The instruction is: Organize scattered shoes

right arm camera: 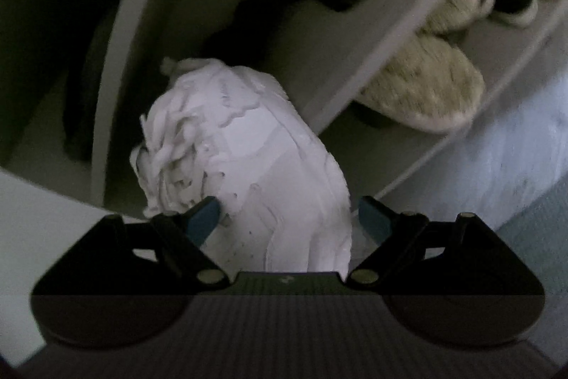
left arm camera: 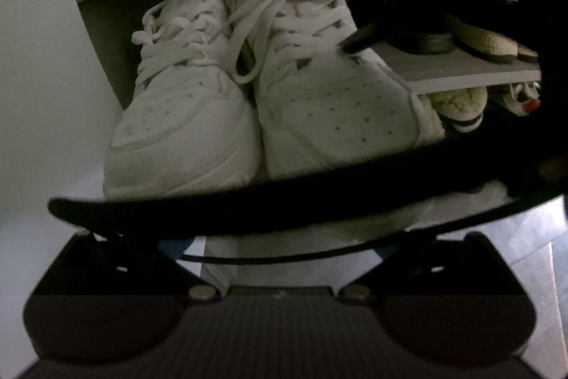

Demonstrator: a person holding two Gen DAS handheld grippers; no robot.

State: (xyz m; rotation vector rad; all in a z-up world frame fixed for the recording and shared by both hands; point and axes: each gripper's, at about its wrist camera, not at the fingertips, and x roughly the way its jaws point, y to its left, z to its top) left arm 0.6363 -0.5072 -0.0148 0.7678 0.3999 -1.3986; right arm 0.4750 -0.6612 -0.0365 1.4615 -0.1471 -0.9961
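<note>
A grey shoe rack (left arm camera: 472,73) with several shelves holds the shoes. On its middle shelf, at the left end against the side panel, two white lace-up sneakers sit side by side and touching, toes pointing out: the left sneaker (left arm camera: 184,116) and the right sneaker (left arm camera: 330,102), whose loose laces spill over its tongue. Further right on the same shelf stand dark and beige shoes (left arm camera: 479,38), too dim to tell apart, and the shelf below holds a beige knitted shoe (left arm camera: 458,102). A dark curved band crosses the left wrist view and hides the left gripper's fingers, so whether its jaws are apart or closed cannot be told. In the right wrist view the right gripper (right arm camera: 289,219) has its jaws spread wide on either side of a white sneaker (right arm camera: 255,158), the left blue pad at the laces, the right pad just clear of its side
</note>
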